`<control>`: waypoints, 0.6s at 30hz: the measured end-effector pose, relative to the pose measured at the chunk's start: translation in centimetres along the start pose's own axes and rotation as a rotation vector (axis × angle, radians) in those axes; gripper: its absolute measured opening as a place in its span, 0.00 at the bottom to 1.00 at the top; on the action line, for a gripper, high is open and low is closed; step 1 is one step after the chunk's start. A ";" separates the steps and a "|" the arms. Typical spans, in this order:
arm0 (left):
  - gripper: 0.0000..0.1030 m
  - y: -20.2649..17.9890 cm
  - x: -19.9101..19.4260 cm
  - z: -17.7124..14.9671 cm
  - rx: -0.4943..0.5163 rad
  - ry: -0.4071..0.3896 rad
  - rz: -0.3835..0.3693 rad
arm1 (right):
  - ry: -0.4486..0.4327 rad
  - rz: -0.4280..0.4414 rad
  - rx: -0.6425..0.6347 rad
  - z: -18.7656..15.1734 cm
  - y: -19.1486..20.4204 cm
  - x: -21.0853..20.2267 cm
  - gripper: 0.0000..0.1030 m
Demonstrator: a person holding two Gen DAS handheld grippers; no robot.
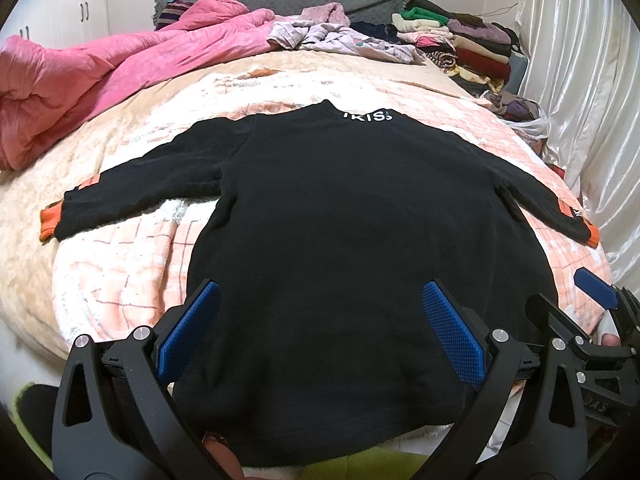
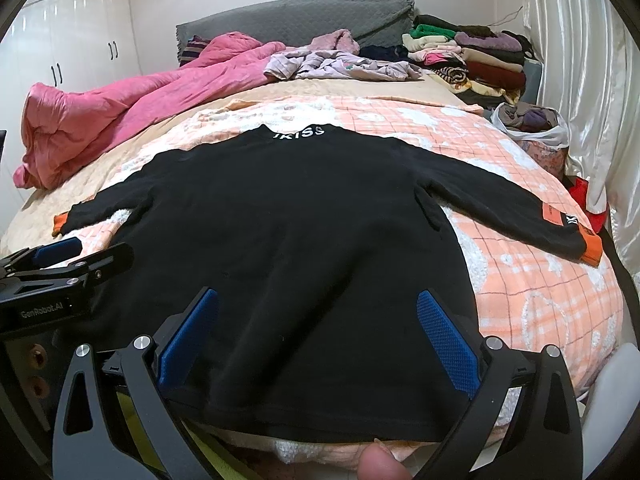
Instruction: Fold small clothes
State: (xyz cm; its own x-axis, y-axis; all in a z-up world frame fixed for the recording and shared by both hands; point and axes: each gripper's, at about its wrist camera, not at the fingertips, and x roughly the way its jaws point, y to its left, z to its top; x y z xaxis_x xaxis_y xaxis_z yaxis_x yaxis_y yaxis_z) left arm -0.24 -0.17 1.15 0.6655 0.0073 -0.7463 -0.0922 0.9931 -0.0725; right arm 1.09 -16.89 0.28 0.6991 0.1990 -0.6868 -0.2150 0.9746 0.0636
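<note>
A small black long-sleeved top [image 1: 340,216] with white "KISS" lettering at the collar and orange cuffs lies flat on the bed, sleeves spread out to both sides. It also shows in the right wrist view [image 2: 288,232]. My left gripper [image 1: 320,312] is open, its blue pads wide apart above the left part of the hem. My right gripper [image 2: 318,320] is open above the right part of the hem. Neither holds cloth. The right gripper also shows at the right edge of the left wrist view [image 1: 592,292], and the left gripper at the left edge of the right wrist view [image 2: 60,256].
The bed has a peach checked blanket [image 1: 120,264]. A pink quilt [image 1: 100,76] is bunched at the far left. Loose lilac clothes [image 1: 340,36] and a stack of folded clothes [image 1: 464,40] lie at the head. A plastic bag of clothes [image 2: 532,120] sits by the white curtain [image 1: 580,80].
</note>
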 end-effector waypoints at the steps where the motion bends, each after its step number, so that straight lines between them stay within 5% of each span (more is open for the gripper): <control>1: 0.92 0.0 0.0 0.0 0.000 0.000 0.001 | 0.001 0.000 -0.001 0.0 0.0 0.1 0.96; 18: 0.92 -0.6 1.6 2.5 0.008 0.002 -0.021 | -0.037 -0.062 0.034 2.4 -2.1 0.6 0.96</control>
State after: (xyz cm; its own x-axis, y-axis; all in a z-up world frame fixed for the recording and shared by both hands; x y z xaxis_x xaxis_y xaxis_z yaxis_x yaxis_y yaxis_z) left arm 2.69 -0.48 1.69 0.6661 -0.0138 -0.7457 -0.0721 0.9940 -0.0828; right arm 3.58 -18.62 1.45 0.7349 0.1412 -0.6634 -0.1479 0.9879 0.0464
